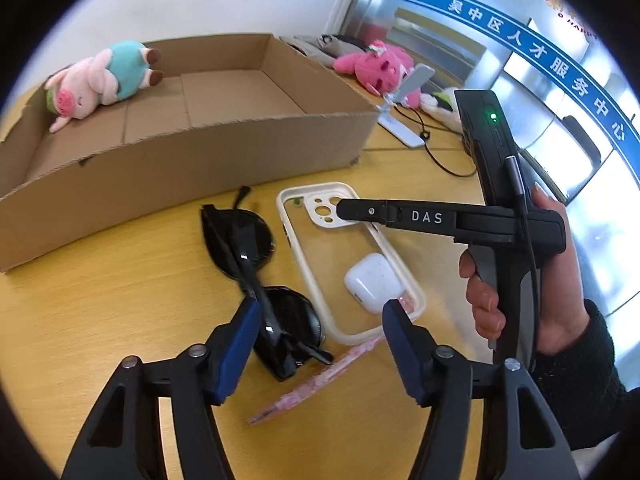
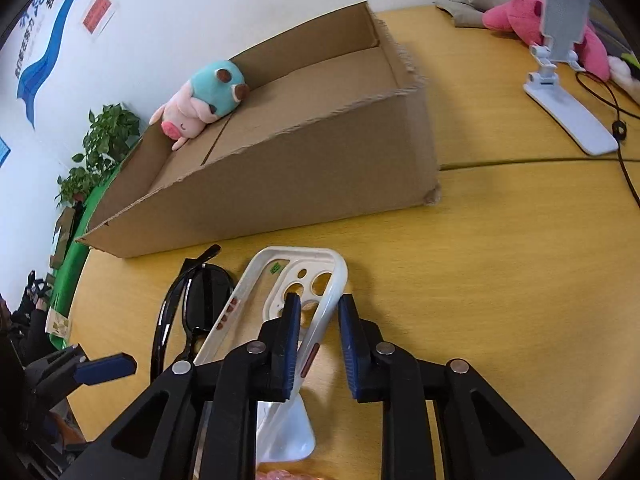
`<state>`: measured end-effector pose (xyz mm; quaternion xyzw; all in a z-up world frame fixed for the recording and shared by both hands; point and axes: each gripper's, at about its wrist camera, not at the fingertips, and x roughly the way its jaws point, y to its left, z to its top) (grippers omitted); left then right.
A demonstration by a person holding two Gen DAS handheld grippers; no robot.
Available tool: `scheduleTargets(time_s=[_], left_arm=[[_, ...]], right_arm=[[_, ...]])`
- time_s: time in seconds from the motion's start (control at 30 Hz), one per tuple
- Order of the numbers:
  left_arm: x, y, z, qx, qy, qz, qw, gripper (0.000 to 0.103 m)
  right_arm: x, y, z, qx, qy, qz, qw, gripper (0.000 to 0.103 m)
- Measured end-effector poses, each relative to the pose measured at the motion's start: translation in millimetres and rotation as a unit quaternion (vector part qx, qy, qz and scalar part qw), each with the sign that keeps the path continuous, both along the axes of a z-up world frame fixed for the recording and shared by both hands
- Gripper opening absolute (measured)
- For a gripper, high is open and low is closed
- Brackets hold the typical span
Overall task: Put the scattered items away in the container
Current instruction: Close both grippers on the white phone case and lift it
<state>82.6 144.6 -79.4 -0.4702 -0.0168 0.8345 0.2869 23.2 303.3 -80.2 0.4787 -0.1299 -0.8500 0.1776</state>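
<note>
A white phone case [image 1: 320, 264] lies on the yellow table, with a white earbud case [image 1: 374, 282] resting in it. Black sunglasses [image 1: 256, 276] lie just left of it and a pink packet [image 1: 320, 380] in front. My left gripper [image 1: 320, 348] is open above the sunglasses and the case's near end, holding nothing. My right gripper [image 2: 320, 332] straddles the right rim of the phone case [image 2: 296, 288] near its camera cut-out, its jaws apart with the rim between them. It also shows in the left wrist view [image 1: 344, 210]. The cardboard box [image 1: 180, 160] holds a pig plush [image 1: 100, 80].
A pink plush [image 1: 380, 66] and a white phone stand [image 1: 400, 120] with a black cable sit right of the box. The phone stand also shows in the right wrist view [image 2: 560, 92]. A potted plant [image 2: 100, 144] stands beyond the table's left end.
</note>
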Motion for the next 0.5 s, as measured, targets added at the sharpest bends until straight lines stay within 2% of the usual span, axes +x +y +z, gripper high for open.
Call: scheduleTargets(time_s=[0.03,0.1,0.23,0.4,0.5], left_arm=[[-1.4,4.8,-0.6,0.001,-0.005,-0.007,1.0000,0.062],[-4.7,14.1,-2.9,0.000,-0.015,-0.018,0.9997,0.051],[-13.4,37.4,-16.3,-0.010,-0.057,-0.033,0.9978,0.044],[-15.9,49.8,-21.3,0.015,-0.088,-0.044,0.9950,0.041],[-18.2,57.3,-28.1,0.034,-0.125,-0.058,0.9899,0.030]], right_arm=[[0.9,4.0,-1.0,-0.005,-0.001,-0.003,1.000,0.013],[2.4,11.7,-1.3,-0.013,-0.001,-0.010,1.000,0.009],[10.5,27.9,-1.3,-0.032,0.001,-0.029,0.999,0.008],[20.7,44.8,0.0,-0.036,0.004,-0.049,0.998,0.008],[22.5,47.2,0.4,-0.039,0.006,-0.059,0.997,0.008]])
